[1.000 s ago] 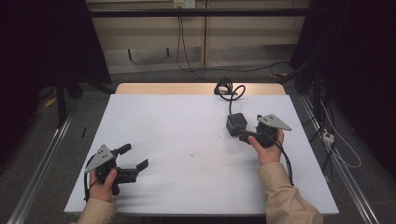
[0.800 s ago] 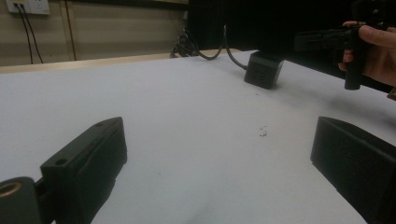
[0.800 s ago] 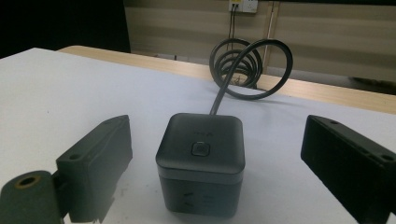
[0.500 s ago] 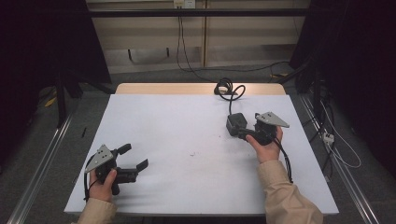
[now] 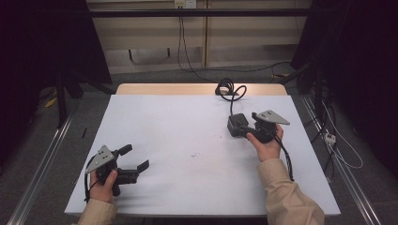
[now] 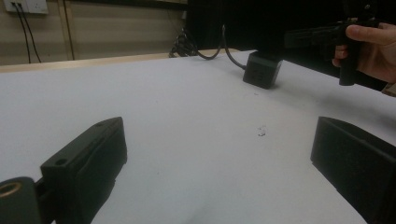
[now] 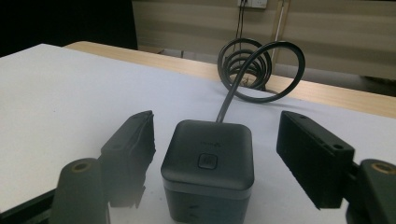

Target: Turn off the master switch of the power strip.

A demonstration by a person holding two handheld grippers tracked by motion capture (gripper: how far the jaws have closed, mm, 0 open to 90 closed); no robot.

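A dark grey cube (image 5: 236, 124) with a round button on top (image 7: 208, 162) stands on the white table (image 5: 178, 126), right of centre. Its black cable (image 7: 252, 65) runs back to a coil (image 5: 227, 89) at the far edge. My right gripper (image 5: 244, 127) points left at the cube. It is open (image 7: 217, 120), with one jaw on each side of the cube and a gap to both. My left gripper (image 5: 136, 158) rests near the front left, open (image 6: 219, 126), with bare table between its jaws. The cube (image 6: 261, 70) lies far ahead of it.
A strip of bare wood (image 5: 187, 89) edges the table at the back. A small dark mark (image 5: 195, 154) sits mid-table. Metal rails (image 5: 42, 159) run along the floor on both sides, and loose cables (image 5: 338, 150) lie on the floor at the right.
My right gripper has slid a little to the left, bringing its jaws further around the cube. The left gripper and the cube have stayed still.
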